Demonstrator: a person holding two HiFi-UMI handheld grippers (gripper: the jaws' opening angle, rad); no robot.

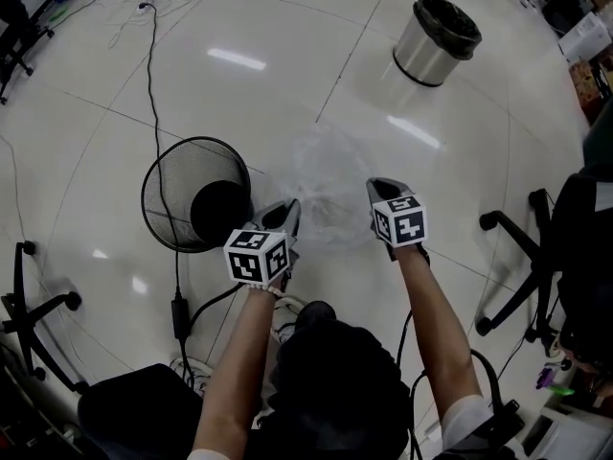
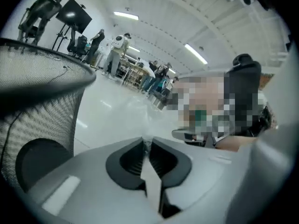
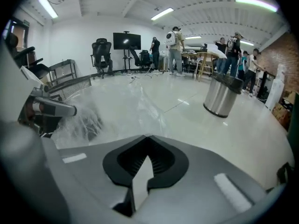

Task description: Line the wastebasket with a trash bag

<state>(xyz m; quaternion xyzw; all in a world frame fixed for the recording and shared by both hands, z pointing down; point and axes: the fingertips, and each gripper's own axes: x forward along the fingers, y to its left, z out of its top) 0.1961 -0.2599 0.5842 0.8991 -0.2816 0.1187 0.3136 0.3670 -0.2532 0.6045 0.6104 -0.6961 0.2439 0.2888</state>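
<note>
A black mesh wastebasket [image 1: 196, 195] lies on its side on the white floor, its mouth facing me; its mesh wall [image 2: 42, 101] fills the left of the left gripper view. A clear trash bag [image 1: 330, 185] hangs stretched between my two grippers, just right of the basket. My left gripper [image 1: 287, 214] is shut on the bag's left edge, jaws closed together [image 2: 146, 139] with a sliver of film at the tip. My right gripper [image 1: 378, 188] is shut on the right edge [image 3: 142, 136]. In the right gripper view the bag [image 3: 117, 111] runs across to the left gripper [image 3: 46, 108].
A steel bin with a black liner [image 1: 436, 41] stands at the back right [image 3: 223, 96]. Office chair bases sit at the right [image 1: 522, 276] and left [image 1: 38, 314]. A black cable [image 1: 153, 84] runs past the basket. People and desks stand far off.
</note>
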